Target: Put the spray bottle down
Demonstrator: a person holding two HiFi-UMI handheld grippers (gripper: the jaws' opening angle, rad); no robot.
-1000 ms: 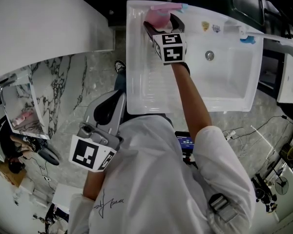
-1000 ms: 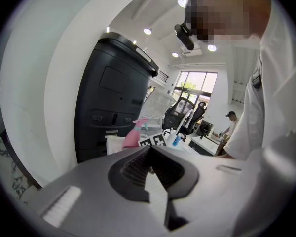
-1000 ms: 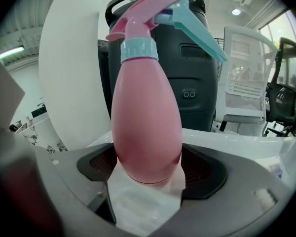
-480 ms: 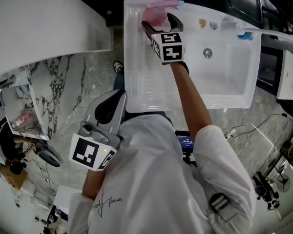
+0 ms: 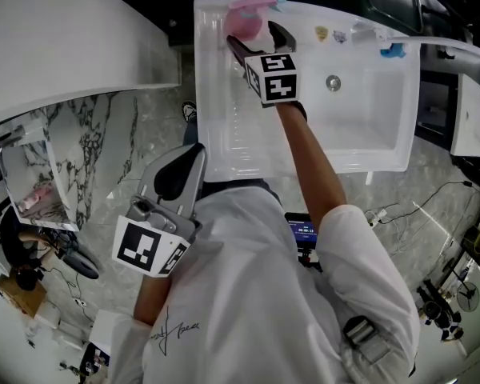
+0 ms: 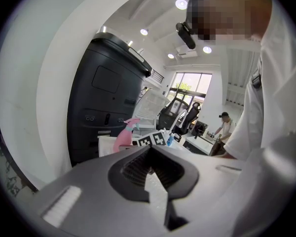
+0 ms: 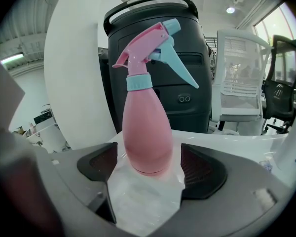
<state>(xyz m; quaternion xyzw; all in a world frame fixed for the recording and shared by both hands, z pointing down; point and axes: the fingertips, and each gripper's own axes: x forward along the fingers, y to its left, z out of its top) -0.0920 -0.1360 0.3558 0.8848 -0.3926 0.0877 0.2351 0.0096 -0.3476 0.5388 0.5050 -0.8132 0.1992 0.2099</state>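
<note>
The fingers point(image 7: 203, 174) of our right gripper point(image 7: 150, 166) stand apart on either side of the pink plastic spray bottle with the pale blue trigger and collar point(image 7: 145, 117). A sliver of white shows at each pad, so the grip is loose, not clamped. The bottle stands upright on its own base, on the ribbed draining side of the white moulded sink unit point(image 5: 368, 154). It is at the far left corner, well apart from the round metal drain point(image 5: 333, 82). We hold our left gripper point(image 6: 150, 154) low beside us, above the grey-veined marble floor point(image 5: 112, 142) — its fingers are closed together on nothing.
</note>
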